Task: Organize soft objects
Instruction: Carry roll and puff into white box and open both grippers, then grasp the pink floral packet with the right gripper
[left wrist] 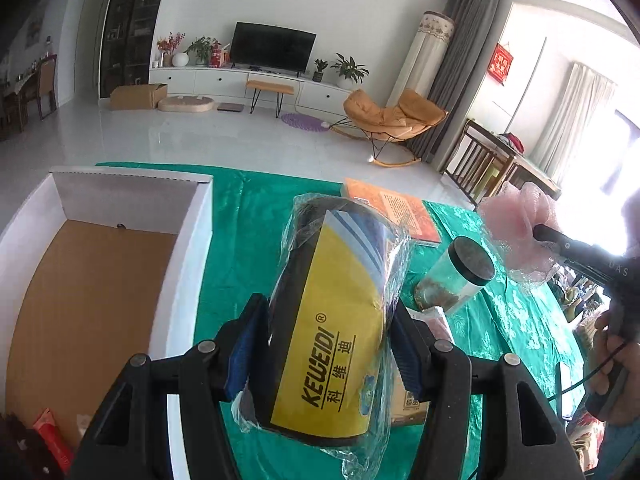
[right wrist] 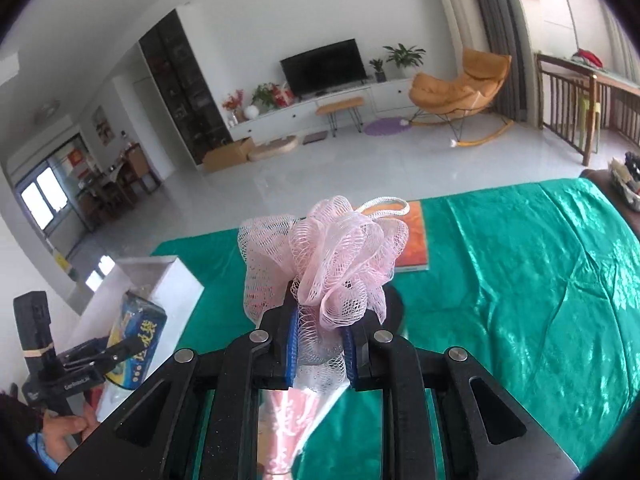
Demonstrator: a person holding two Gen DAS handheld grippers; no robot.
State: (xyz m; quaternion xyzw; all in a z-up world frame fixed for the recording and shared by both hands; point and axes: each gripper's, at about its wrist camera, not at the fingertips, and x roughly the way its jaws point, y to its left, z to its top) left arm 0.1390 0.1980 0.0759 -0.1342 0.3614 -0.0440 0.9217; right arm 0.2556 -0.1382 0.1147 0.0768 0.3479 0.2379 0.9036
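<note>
My left gripper (left wrist: 328, 308) is shut on a plastic-wrapped sponge pack (left wrist: 332, 320) with a yellow and black label, held in the air over the green tablecloth (left wrist: 248, 220). An open white box (left wrist: 192, 240) with a brown floor stands just to its left. My right gripper (right wrist: 320, 320) is shut on a pink mesh bath puff (right wrist: 332, 248) with a white loop, also lifted above the cloth. In the left wrist view the puff (left wrist: 516, 220) hangs at the right. In the right wrist view the left gripper (right wrist: 120, 344) and its pack (right wrist: 138, 332) show at the lower left.
An orange book (left wrist: 400, 208) lies at the table's far edge. A clear jar with a black lid (left wrist: 460, 276) stands between the two grippers. A pink packet (right wrist: 288, 412) lies under the right gripper. A red item (left wrist: 48, 432) sits in the box's near corner.
</note>
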